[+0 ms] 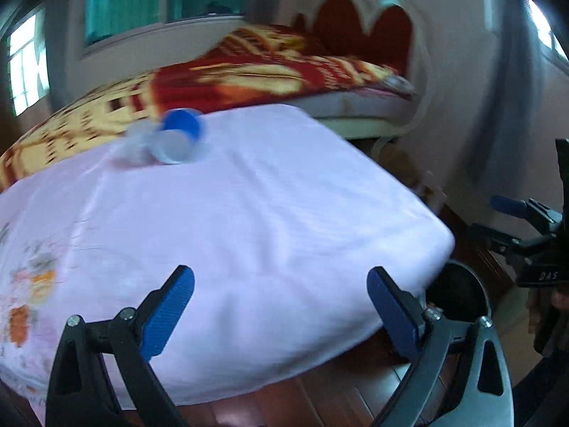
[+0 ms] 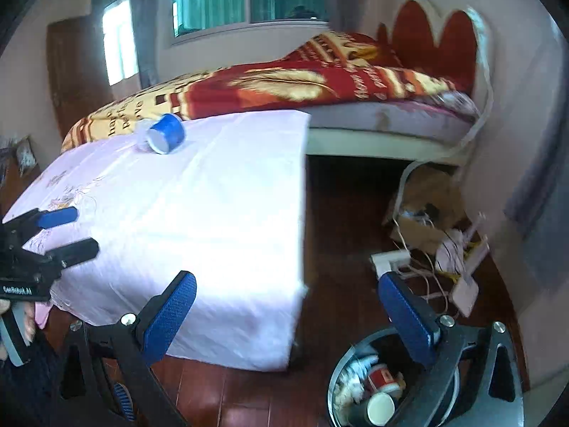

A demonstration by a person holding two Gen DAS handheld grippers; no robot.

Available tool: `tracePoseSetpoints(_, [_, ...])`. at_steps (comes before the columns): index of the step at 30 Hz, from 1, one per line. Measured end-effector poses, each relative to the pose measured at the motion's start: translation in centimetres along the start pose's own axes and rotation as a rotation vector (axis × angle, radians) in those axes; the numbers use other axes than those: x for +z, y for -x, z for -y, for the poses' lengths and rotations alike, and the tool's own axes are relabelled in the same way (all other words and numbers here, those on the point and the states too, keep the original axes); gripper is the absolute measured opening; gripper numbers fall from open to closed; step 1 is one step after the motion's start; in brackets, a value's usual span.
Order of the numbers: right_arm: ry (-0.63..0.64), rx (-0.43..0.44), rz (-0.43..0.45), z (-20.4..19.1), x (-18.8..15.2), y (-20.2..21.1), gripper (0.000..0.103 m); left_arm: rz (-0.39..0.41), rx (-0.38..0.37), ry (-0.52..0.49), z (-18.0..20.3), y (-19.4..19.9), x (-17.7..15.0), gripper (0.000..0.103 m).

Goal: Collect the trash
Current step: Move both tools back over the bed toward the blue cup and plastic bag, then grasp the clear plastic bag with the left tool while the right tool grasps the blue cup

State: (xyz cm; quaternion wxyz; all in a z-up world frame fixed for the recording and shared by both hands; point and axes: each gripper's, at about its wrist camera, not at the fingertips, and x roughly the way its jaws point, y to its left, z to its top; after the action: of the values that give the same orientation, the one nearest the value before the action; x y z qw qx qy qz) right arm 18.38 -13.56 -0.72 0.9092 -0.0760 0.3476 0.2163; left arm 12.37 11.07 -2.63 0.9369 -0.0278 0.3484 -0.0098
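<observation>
A blue paper cup (image 1: pixel 179 133) lies on its side at the far end of the table with the pale pink cloth (image 1: pixel 249 220); a crumpled clear wrapper (image 1: pixel 137 144) lies beside it. It also shows in the right wrist view (image 2: pixel 165 137). My left gripper (image 1: pixel 281 306) is open and empty over the near table edge, also seen from the right wrist (image 2: pixel 67 231). My right gripper (image 2: pixel 288 316) is open and empty, off the table's right side, above a round bin (image 2: pixel 341 373) that holds paper cups (image 2: pixel 380 407).
A bed (image 2: pixel 355 121) with a red and yellow blanket stands behind the table. A cardboard box (image 2: pixel 423 220), a power strip and cables (image 2: pixel 391 261) lie on the dark wood floor at right. The bin shows in the left wrist view (image 1: pixel 458 291).
</observation>
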Motion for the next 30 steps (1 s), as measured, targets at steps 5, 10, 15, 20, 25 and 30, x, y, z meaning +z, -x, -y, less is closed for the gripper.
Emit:
tracePoseSetpoints(5, [0.085, 0.084, 0.032, -5.5, 4.6, -3.4, 0.103, 0.018, 0.083, 0.084, -6.8, 0.5, 0.7, 0.094])
tracePoseSetpoints(10, [0.177, 0.162, 0.026, -11.2, 9.4, -8.7, 0.103, 0.011, 0.115, 0.140, -10.6, -1.0, 1.7, 0.087])
tracePoseSetpoints(15, [0.231, 0.206, 0.007, -15.0, 13.5, -15.0, 0.103, 0.001, 0.136, 0.190, -13.6, -3.8, 2.7, 0.084])
tracePoseSetpoints(20, [0.254, 0.228, -0.010, -16.5, 15.9, -20.3, 0.103, -0.026, 0.134, 0.225, -16.2, -6.5, 4.0, 0.082])
tracePoseSetpoints(25, [0.312, 0.236, -0.032, -18.2, 18.4, -25.4, 0.103, -0.032, 0.137, 0.237, -17.8, -8.5, 5.3, 0.082])
tracePoseSetpoints(30, [0.382, 0.262, -0.017, -19.5, 20.0, -28.2, 0.103, -0.042, 0.138, 0.230, -18.7, -9.5, 5.7, 0.082])
